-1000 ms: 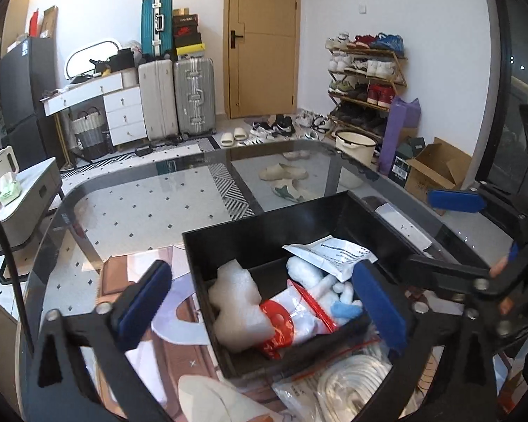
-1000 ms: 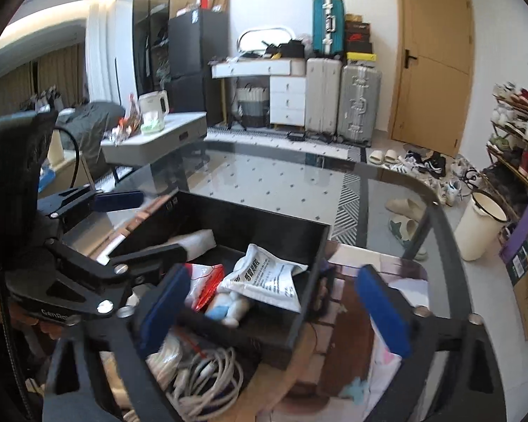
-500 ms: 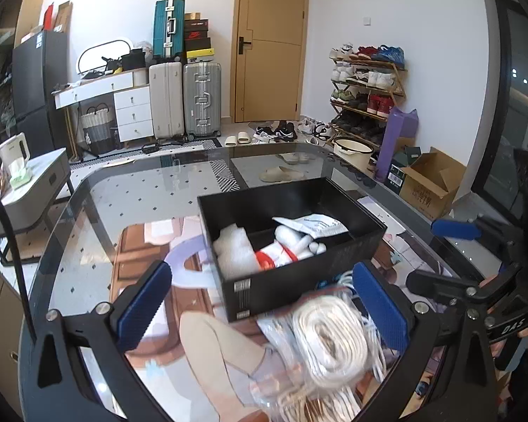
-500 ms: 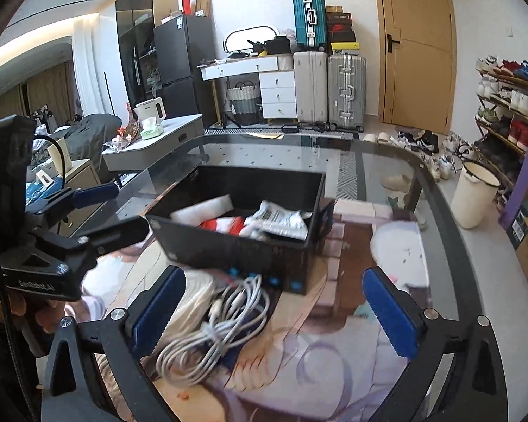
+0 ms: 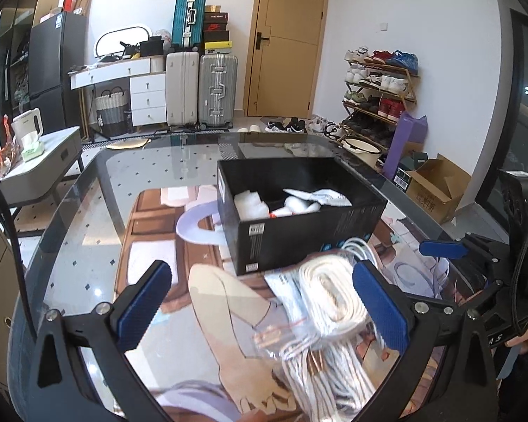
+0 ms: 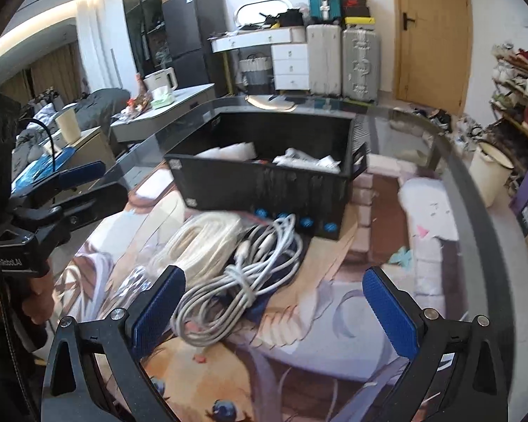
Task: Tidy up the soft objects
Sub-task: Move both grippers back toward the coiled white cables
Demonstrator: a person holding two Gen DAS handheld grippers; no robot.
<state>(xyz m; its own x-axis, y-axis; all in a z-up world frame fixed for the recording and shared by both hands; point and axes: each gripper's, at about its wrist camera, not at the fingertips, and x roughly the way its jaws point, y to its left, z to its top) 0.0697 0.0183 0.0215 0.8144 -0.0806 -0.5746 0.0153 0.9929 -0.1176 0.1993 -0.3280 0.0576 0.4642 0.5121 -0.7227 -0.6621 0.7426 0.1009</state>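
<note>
Both grippers wide open and empty above a glass table (image 5: 88, 211), over a printed mat (image 6: 334, 316). Black box (image 5: 299, 232) at mid-table, already holding white padded packets (image 5: 316, 197) and a lump of bubble wrap (image 5: 253, 205).

Still outside the box, just near of its front wall: a bagged coil of flat white cord (image 5: 331, 292) and, to its right, a loose bundle of round white cable (image 6: 236, 281) tied at the middle. Bag and bundle touching or overlapping; exact contact hard to tell.

Left gripper (image 5: 260, 313) with the bagged coil lying between its fingers but toward the right pad, long axis running near-to-far, roughly along the line of the fingers. Right gripper (image 6: 274, 309) with the cable bundle low-left in its opening, close against its left pad (image 6: 158, 309), long axis slanting from near-left to far-right toward the box. Right half of that opening over bare mat only.

Likely next: a pick of one of these two. Bagged coil nearer the left gripper, cable bundle nearer the right. For either, a small sideways shift needed to centre the item between the pads before closing. Box then straight ahead, a short carry away.
</note>
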